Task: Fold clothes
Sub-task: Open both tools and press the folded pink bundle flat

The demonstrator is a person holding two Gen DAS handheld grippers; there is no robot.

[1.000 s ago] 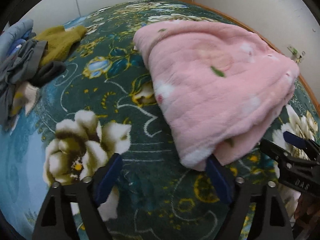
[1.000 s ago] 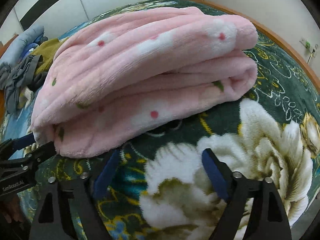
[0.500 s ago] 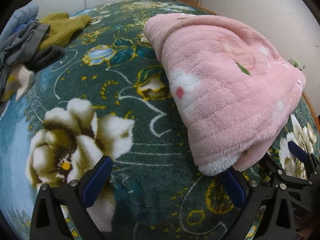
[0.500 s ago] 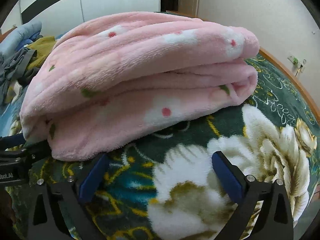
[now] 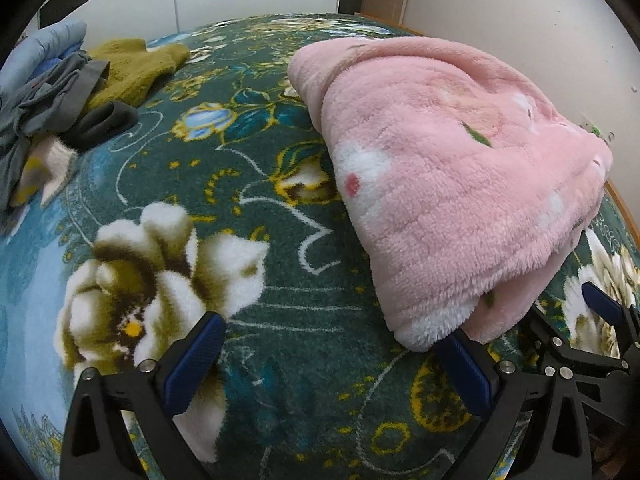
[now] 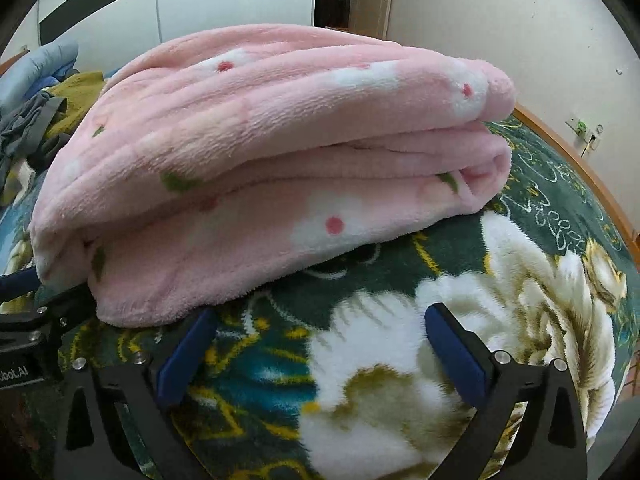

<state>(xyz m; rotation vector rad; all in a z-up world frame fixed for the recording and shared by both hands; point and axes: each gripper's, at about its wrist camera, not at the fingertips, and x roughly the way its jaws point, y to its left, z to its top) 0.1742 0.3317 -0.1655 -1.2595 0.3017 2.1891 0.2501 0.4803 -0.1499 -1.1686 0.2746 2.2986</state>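
Both grippers backed off pink fleece (folded); jaws wide, empty

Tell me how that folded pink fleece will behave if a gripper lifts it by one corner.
The pink fleece looks thick and soft, so it will probably sag rather than stay flat. Its stacked layers sit loose, so lifting one corner likely undoes the fold. The fuzzy pile should grip rather than slip.

Pink flower-dotted fleece, green floral bedspread

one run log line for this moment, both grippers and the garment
left hand-held gripper: open, empty | right hand-held gripper: open, empty | pink fleece garment: folded on floral blanket | clothes pile: unfolded
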